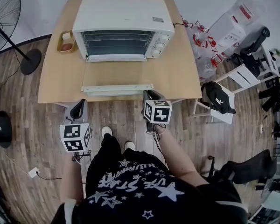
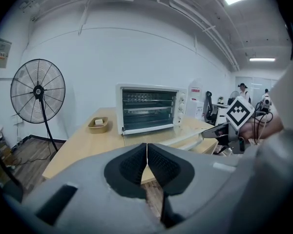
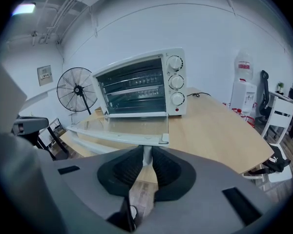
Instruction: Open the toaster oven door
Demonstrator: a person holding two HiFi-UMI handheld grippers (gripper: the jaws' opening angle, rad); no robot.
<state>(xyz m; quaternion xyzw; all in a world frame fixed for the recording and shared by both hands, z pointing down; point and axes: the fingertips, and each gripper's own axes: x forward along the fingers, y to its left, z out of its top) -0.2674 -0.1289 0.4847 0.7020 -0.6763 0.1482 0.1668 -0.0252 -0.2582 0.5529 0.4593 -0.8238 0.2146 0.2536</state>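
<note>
Lying flat, door point(image 1: 114, 73) open frontward, handle point(image 1: 117, 89) crosswise

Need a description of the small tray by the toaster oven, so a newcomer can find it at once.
Find the wooden table carrying the white toaster oven, its door folded down. Just beside the oven's left side sits a shallow tan tray holding a pale block. It is the only small container on the tabletop.

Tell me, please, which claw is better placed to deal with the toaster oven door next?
Right, I think. The right claw is closed on the door handle of the lowered toaster oven door, while the left claw is shut, empty and short of the table.
</note>
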